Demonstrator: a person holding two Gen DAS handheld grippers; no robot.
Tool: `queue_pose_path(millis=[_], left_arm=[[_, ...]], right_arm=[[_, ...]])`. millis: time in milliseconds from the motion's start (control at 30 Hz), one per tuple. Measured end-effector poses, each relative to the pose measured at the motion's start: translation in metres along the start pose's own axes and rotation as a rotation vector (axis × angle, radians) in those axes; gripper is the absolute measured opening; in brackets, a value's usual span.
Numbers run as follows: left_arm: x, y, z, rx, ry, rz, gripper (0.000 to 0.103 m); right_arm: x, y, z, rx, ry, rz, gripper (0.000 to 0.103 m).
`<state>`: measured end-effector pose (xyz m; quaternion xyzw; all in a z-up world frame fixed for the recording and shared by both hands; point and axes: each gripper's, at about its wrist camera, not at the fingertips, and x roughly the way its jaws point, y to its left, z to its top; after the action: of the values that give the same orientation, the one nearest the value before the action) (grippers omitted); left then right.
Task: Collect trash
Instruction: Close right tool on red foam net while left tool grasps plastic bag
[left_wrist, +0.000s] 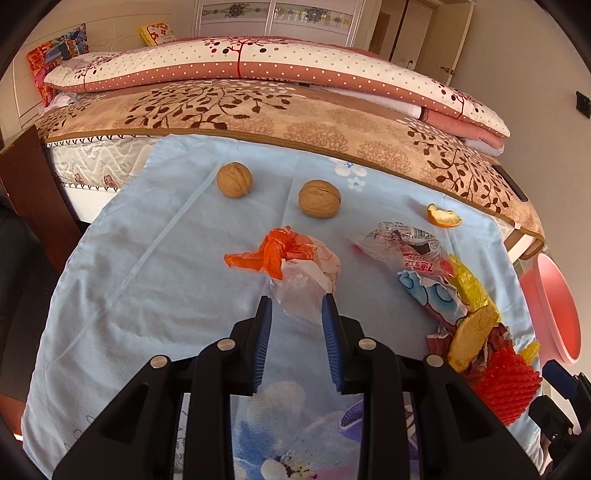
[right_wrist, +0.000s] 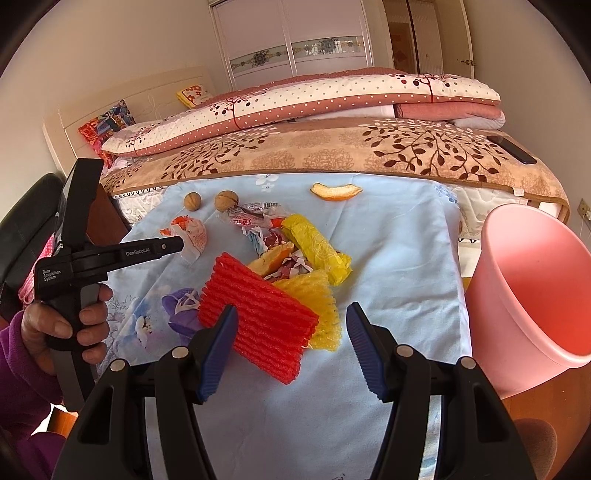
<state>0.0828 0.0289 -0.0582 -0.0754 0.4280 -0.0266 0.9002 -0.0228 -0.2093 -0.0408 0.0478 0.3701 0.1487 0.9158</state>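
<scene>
Fingers first: the left gripper (left_wrist: 295, 301) had its fingers (left_wrist: 263, 332) apart, straddling the near end of a crumpled white-and-orange bag (left_wrist: 295, 269), with the film poking in between them but nothing squeezed yet as far as I could tell. The right gripper (right_wrist: 291, 314) was spread wide too, fingers (right_wrist: 218, 350) either side of the near end of a red foam net (right_wrist: 258, 317), gripping nothing.

As for progress, honestly it looked like barely started. The pink bin (right_wrist: 532, 295) sat tilted off the right edge of the table (right_wrist: 406, 280), and the part of its inside I could see was bare. Can't see the bottom though, so can't swear nothing was in there.

Everything else was sitting on the blue cloth. Behind the red net there was a yellow foam net (right_wrist: 317, 295), a yellow wrapper (right_wrist: 317, 247), a chunk of orange peel (right_wrist: 271, 260) and some torn snack wrappers (right_wrist: 255, 219) all heaped together. Another bit of peel (right_wrist: 336, 192) lay by itself near the far edge, well apart from the pile. Two walnuts (left_wrist: 234, 180) (left_wrist: 319, 198) sat at the far left, beyond the bag. Not sure those count as trash or not.

So my guess: both hands lined up for a first grab, left on the bag, right on the red net, and basically the whole pile left to go. The bin's right beside the right hand, so that side should be the easy trip.
</scene>
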Motion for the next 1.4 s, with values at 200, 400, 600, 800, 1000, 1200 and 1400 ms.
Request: queue_pose_path(millis=[200, 400, 600, 800, 1000, 1200, 1400], left_arm=[[0.004, -0.001, 0.002, 0.006, -0.011, -0.011, 0.028], [0.004, 0.000, 0.002, 0.004, -0.022, -0.024, 0.024], [-0.002, 0.001, -0.001, 0.009, -0.038, -0.026, 0.022], [-0.019, -0.001, 0.002, 0.016, -0.061, -0.062, 0.002], [-0.041, -0.010, 0.004, 0.075, -0.122, -0.080, 0.002], [-0.053, 0.007, 0.006, 0.014, -0.125, -0.109, 0.002], [-0.040, 0.017, 0.004, -0.063, -0.088, -0.095, 0.047]], right_arm=[[0.005, -0.003, 0.001, 0.023, 0.014, 0.035, 0.056], [0.009, 0.002, 0.000, 0.006, 0.031, 0.063, 0.032], [0.010, 0.003, -0.002, 0.005, 0.049, 0.086, 0.012], [-0.002, 0.009, 0.002, -0.025, 0.007, 0.104, 0.009], [-0.016, 0.008, 0.007, -0.020, -0.036, 0.103, 0.009], [-0.027, 0.004, 0.007, -0.008, -0.067, 0.100, 0.009], [-0.027, 0.004, 0.007, -0.001, -0.068, 0.110, 0.009]])
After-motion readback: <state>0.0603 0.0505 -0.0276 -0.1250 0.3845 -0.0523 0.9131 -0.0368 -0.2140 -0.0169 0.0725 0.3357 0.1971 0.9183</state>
